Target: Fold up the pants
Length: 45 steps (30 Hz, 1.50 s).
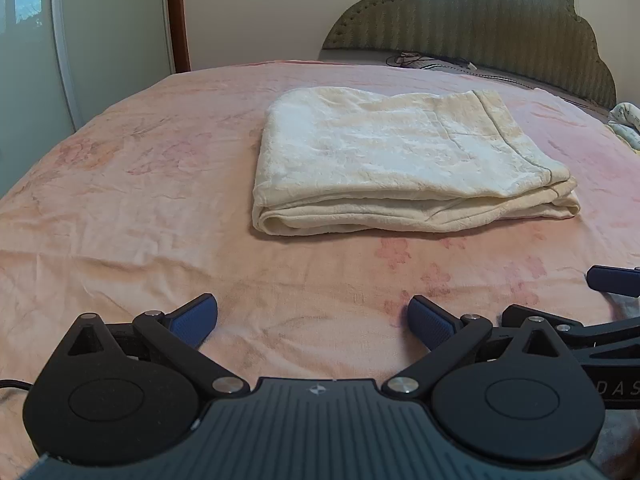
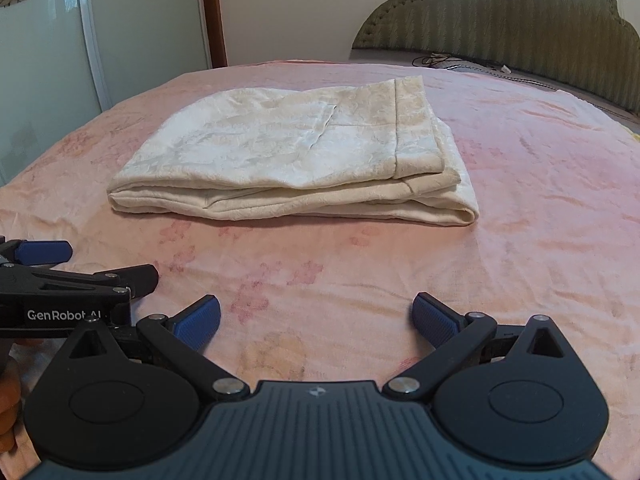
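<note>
Cream pants (image 1: pixel 400 164) lie folded into a thick rectangle on the pink bedspread (image 1: pixel 160 208). In the right wrist view the pants (image 2: pixel 296 156) sit ahead and a little left. My left gripper (image 1: pixel 312 320) is open and empty, low over the bedspread, well short of the pants. My right gripper (image 2: pixel 316 320) is open and empty too, also short of the pants. The right gripper's blue fingertip (image 1: pixel 612 280) shows at the right edge of the left wrist view. The left gripper's fingertip (image 2: pixel 44 252) shows at the left edge of the right wrist view.
A padded olive headboard (image 1: pixel 480 20) stands at the far end of the bed. Cables (image 1: pixel 424 60) lie on a grey strip below it. A patterned cloth (image 1: pixel 628 124) sits at the far right. A white wardrobe (image 1: pixel 80 40) stands to the left.
</note>
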Each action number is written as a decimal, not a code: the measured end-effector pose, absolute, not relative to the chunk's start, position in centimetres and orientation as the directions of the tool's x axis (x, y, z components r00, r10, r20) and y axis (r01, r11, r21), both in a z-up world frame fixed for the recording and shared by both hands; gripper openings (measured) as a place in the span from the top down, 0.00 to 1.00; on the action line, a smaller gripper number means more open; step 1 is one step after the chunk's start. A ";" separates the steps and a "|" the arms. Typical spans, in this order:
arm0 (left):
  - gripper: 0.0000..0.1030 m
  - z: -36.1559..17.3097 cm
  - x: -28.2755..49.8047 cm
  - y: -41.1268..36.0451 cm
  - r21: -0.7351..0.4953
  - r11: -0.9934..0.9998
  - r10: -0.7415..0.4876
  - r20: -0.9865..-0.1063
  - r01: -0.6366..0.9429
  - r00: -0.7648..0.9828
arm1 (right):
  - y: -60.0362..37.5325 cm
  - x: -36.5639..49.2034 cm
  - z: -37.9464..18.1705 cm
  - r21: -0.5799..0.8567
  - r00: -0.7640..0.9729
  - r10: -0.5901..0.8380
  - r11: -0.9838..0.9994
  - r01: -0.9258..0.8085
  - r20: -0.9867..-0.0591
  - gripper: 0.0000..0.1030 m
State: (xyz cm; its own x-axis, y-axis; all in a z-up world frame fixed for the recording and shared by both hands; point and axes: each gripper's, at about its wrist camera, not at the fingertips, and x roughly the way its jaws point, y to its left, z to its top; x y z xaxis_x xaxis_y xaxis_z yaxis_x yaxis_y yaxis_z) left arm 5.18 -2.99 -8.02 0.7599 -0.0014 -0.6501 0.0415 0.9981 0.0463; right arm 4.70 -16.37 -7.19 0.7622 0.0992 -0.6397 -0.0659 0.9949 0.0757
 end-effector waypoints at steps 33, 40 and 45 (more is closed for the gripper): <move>0.00 -8.1 5.2 -2.9 0.042 0.998 -0.006 -0.649 0.044 0.761 | -16.4 4.4 -7.4 0.081 0.776 0.107 0.994 -0.071 -0.622 0.00; 0.00 -8.1 5.2 -2.9 0.041 0.998 -0.007 -0.649 0.044 0.761 | -16.4 4.4 -7.4 0.082 0.777 0.107 0.994 -0.072 -0.621 0.00; 0.00 -8.1 5.2 -2.9 0.041 0.998 -0.007 -0.649 0.044 0.761 | -16.4 4.4 -7.4 0.081 0.777 0.107 0.994 -0.072 -0.621 0.00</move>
State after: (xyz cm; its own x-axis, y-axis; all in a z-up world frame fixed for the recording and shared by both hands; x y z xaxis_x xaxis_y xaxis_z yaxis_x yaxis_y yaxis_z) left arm 5.16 -2.90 -8.07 0.7609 -0.0066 -0.6488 0.0440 0.9982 0.0414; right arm 4.37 -16.36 -7.38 0.7766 0.1073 -0.6208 -0.0722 0.9941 0.0815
